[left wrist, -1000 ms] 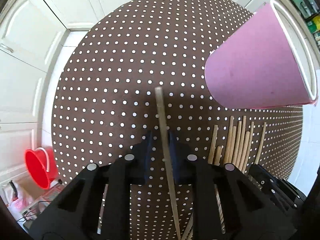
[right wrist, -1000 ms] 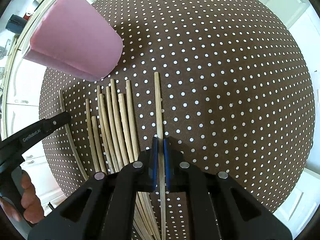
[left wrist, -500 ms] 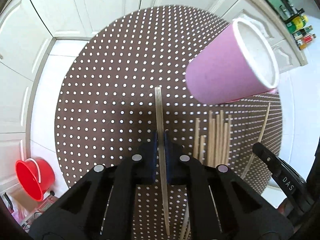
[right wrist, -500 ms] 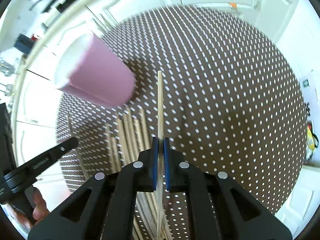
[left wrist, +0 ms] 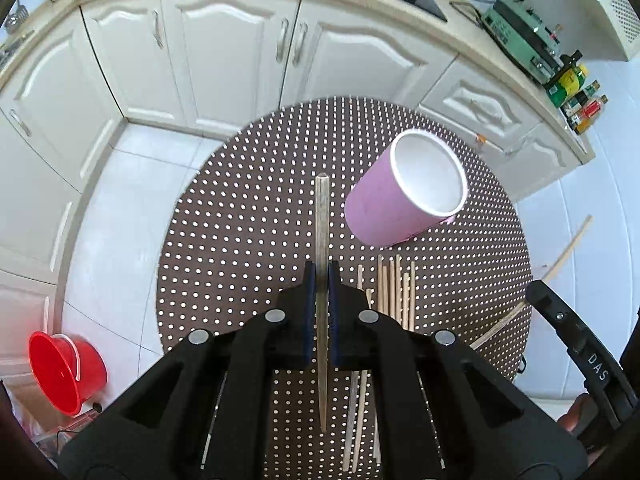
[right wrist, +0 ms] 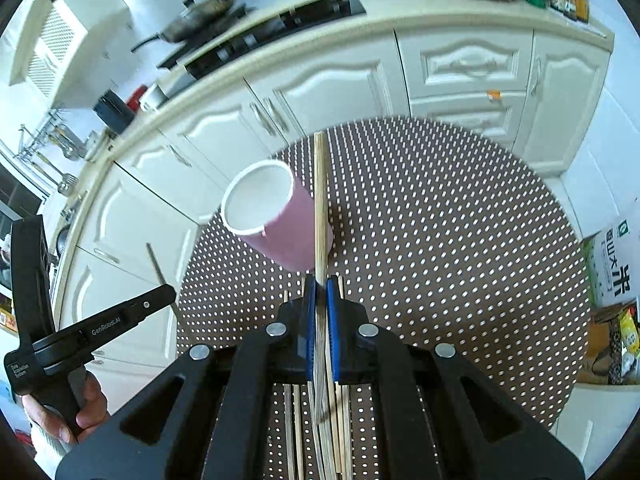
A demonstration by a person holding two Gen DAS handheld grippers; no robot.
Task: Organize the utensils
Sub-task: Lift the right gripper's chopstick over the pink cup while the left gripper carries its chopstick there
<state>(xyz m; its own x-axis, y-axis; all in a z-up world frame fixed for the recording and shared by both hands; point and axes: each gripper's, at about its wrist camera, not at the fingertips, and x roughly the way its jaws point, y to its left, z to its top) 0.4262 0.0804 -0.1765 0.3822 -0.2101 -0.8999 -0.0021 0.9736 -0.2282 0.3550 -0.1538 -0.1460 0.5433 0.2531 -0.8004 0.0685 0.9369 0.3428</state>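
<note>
Above a round brown surface [left wrist: 248, 240] dotted with white, two pairs of black tongs each hold a single wooden chopstick clear of the cloth. The left tongs [left wrist: 321, 280] are clamped on a chopstick [left wrist: 321, 220] that runs straight toward 12 o'clock in the left wrist view, its blunt end level with the side of a pink cup [left wrist: 404, 196]. The cup stands upright on the surface at about 1 o'clock from those tongs, its white inside showing and nothing visible in it. Just below the cup, at 3 o'clock from the left tongs, a row of loose chopsticks [left wrist: 394, 292] lies side by side on the cloth, with more running under the tongs' body toward 6 o'clock.

The right tongs [right wrist: 321, 284] are likewise shut on a chopstick [right wrist: 320, 200], which points to 12 o'clock in the right wrist view and crosses in front of the cup's right side. The cup [right wrist: 276, 216] sits at 11 o'clock from these tongs. At 8 o'clock a person's hand [right wrist: 80, 408] grips the handle of the other tool.

White kitchen cabinets [left wrist: 224, 48] curve behind the surface, and a red bucket [left wrist: 64, 376] stands on the tiled floor at 8 o'clock in the left wrist view.
</note>
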